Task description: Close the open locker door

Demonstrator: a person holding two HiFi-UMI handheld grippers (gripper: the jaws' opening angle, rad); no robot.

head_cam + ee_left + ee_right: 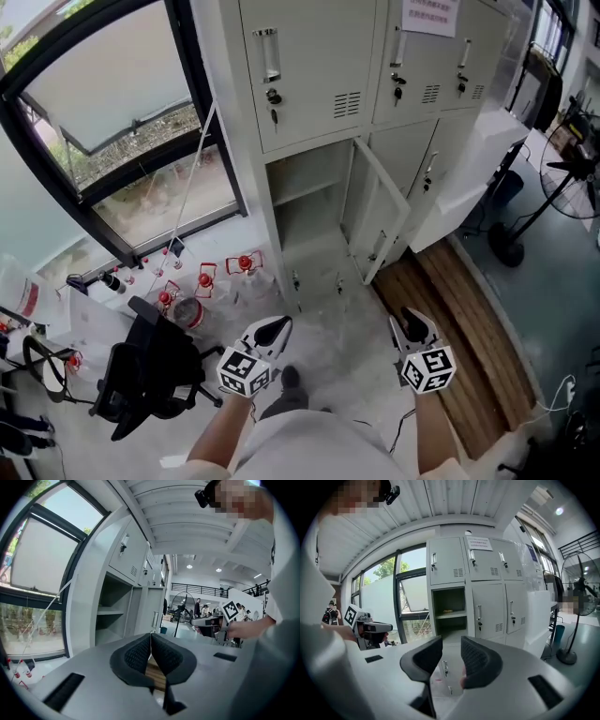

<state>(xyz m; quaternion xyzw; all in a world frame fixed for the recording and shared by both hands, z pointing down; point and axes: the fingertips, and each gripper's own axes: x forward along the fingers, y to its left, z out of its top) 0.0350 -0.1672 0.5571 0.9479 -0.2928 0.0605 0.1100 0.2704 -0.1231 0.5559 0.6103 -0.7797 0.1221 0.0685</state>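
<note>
bright daylight, fisheye-warped edges

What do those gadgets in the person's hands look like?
They are a matching pair of pale grey plastic tools. The left gripper and the right gripper each end in two black jaws with finely textured inner faces. Behind each sits a white cube printed with black square markers. The person wears a light top.

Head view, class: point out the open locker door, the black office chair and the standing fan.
open locker door (pixel 380 214), head view, middle of its inner face.
black office chair (pixel 150 373), head view, its seat.
standing fan (pixel 507 246), head view, its round base.
</note>
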